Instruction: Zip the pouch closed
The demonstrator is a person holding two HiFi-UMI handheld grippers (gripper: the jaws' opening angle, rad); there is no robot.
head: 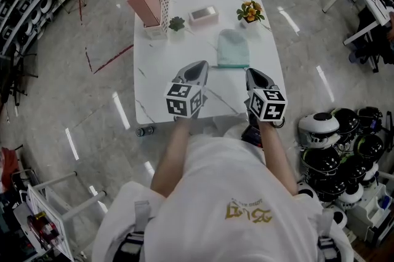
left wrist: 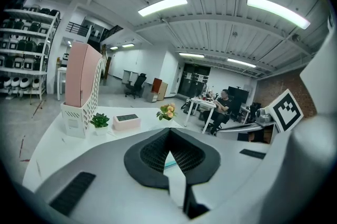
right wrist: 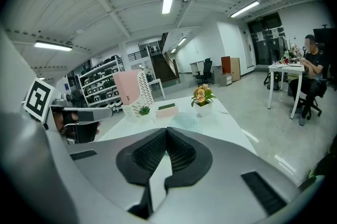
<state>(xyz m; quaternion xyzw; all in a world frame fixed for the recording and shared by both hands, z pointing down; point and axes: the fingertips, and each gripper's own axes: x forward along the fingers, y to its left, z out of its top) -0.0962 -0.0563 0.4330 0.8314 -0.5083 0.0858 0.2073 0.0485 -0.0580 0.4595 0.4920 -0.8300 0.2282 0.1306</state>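
Left tongs [head: 197,65] are pressed together on nothing, above the white table [head: 154,70]. The mint pouch [head: 233,48] lies flat at their one o'clock. Right tongs [head: 253,72], likewise pinched empty, have it at eleven o'clock. Whether its zip is already drawn is too small to tell

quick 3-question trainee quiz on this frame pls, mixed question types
1. True or false: the left gripper and the right gripper are both shut with nothing between their jaws.
2. Which stands nearest the pale green fabric pouch? A) tall pink perforated file holder B) orange flowers in a white pot C) small green succulent
3. How many potted plants stand on the white marble-look table?

Key: 1 true; 2 B; 3 two.
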